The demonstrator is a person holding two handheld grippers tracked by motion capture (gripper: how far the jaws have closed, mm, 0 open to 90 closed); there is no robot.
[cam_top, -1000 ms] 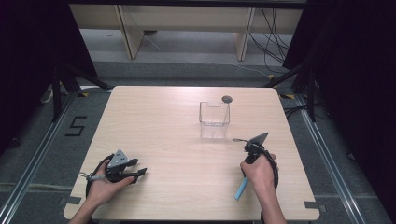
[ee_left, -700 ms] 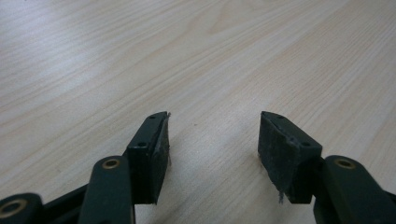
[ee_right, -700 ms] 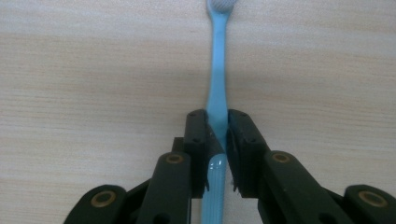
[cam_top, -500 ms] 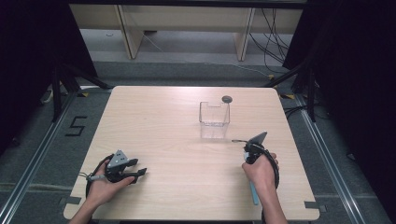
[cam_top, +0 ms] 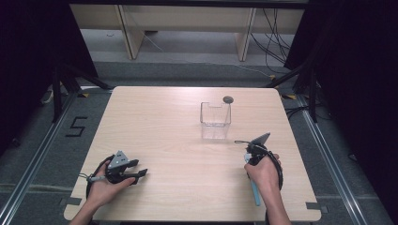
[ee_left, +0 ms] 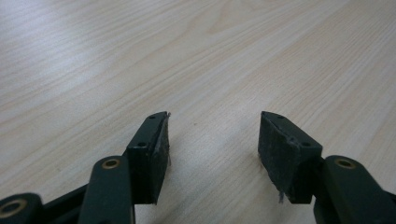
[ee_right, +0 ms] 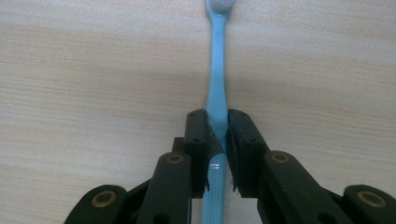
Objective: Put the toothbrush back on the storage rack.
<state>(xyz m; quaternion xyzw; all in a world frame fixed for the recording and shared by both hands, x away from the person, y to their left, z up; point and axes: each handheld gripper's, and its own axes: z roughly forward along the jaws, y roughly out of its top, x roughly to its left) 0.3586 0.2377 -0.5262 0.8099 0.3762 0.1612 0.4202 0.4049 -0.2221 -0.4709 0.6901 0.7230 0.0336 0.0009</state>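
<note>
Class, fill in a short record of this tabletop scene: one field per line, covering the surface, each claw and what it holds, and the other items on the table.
Surface: light wooden table
Left claw: open, nothing between its jaws, low over bare wood at the near left
Right claw: shut on a blue toothbrush, gripped at mid-handle
Toothbrush head: points away from the claw in the right gripper view
Box: clear, open-topped, upright, right of centre
Small dark round object: just behind the box; its kind cannot be told

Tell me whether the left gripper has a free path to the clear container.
Probably yes. The left gripper is open and holds nothing, and bare table lies between it and the clear container. It is a long diagonal stretch, though.
</note>
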